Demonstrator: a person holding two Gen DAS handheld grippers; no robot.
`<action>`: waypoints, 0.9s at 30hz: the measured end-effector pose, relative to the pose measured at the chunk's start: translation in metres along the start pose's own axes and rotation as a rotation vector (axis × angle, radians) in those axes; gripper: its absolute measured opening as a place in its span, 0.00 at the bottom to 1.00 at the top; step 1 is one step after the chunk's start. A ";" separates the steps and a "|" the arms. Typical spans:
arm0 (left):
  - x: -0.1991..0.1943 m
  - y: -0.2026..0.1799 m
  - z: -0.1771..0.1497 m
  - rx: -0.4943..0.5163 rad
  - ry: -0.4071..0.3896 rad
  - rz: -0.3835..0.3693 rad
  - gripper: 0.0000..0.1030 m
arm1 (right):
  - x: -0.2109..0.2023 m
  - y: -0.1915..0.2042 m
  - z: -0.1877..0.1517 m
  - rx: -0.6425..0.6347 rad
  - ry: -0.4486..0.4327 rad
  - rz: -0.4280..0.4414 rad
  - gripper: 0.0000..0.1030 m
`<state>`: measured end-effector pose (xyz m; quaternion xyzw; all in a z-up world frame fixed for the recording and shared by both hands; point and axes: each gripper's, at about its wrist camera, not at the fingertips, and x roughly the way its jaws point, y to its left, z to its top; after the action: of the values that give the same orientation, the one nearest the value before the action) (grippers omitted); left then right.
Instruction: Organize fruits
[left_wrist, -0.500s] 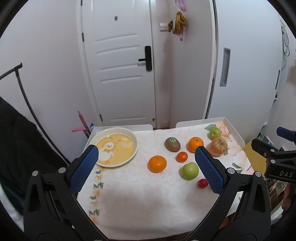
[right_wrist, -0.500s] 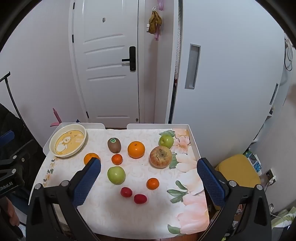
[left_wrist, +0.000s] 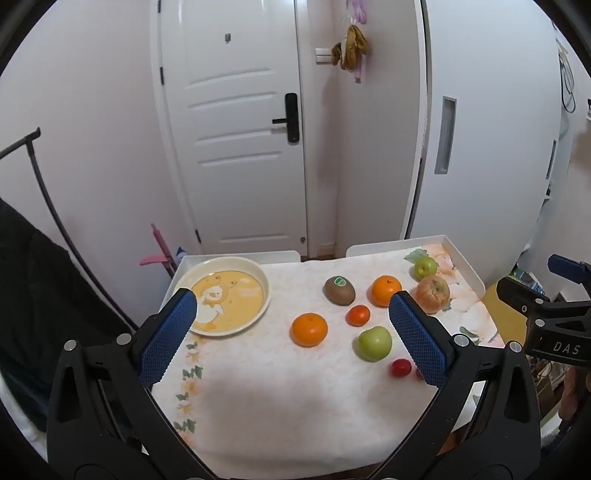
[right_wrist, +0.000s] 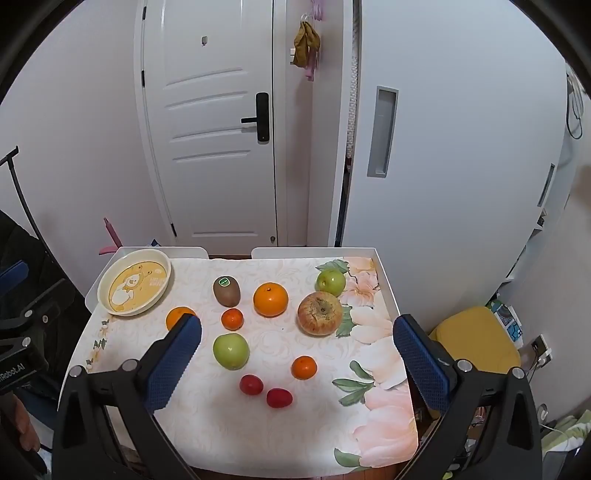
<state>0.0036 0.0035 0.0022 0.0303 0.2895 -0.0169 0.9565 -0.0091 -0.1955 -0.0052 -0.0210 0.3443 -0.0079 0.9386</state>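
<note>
Fruit lies loose on the floral tablecloth (right_wrist: 258, 424). A kiwi (right_wrist: 226, 291), a large orange (right_wrist: 270, 299), a reddish apple (right_wrist: 320, 313) and a small green apple (right_wrist: 330, 281) form the far row. Nearer lie a tangerine (right_wrist: 232, 319), a green apple (right_wrist: 230, 350), another tangerine (right_wrist: 304, 367) and two red tomatoes (right_wrist: 251, 384). An orange (left_wrist: 309, 329) sits right of the yellow duck plate (left_wrist: 255, 277). My left gripper (left_wrist: 291, 336) hangs open above the table's near left. My right gripper (right_wrist: 297, 365) is open over the near fruit, holding nothing.
The table's white raised rim (right_wrist: 384, 273) runs along the back and right side. A white door (right_wrist: 221, 147) and a wardrobe (right_wrist: 443, 147) stand behind. A yellow stool (right_wrist: 476, 339) sits right of the table. A black frame (left_wrist: 44, 192) and dark cloth are at left.
</note>
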 end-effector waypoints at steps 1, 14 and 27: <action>0.000 0.000 0.000 -0.001 0.000 -0.001 1.00 | 0.000 0.001 0.000 0.003 -0.001 0.000 1.00; 0.001 -0.002 -0.002 -0.016 0.003 0.014 1.00 | -0.001 0.004 0.000 -0.006 -0.007 0.014 1.00; 0.000 -0.002 -0.002 -0.016 0.002 0.015 1.00 | 0.001 0.004 -0.001 -0.009 -0.001 0.022 1.00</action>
<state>0.0027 0.0012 0.0000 0.0249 0.2905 -0.0073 0.9565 -0.0092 -0.1915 -0.0067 -0.0212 0.3441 0.0041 0.9387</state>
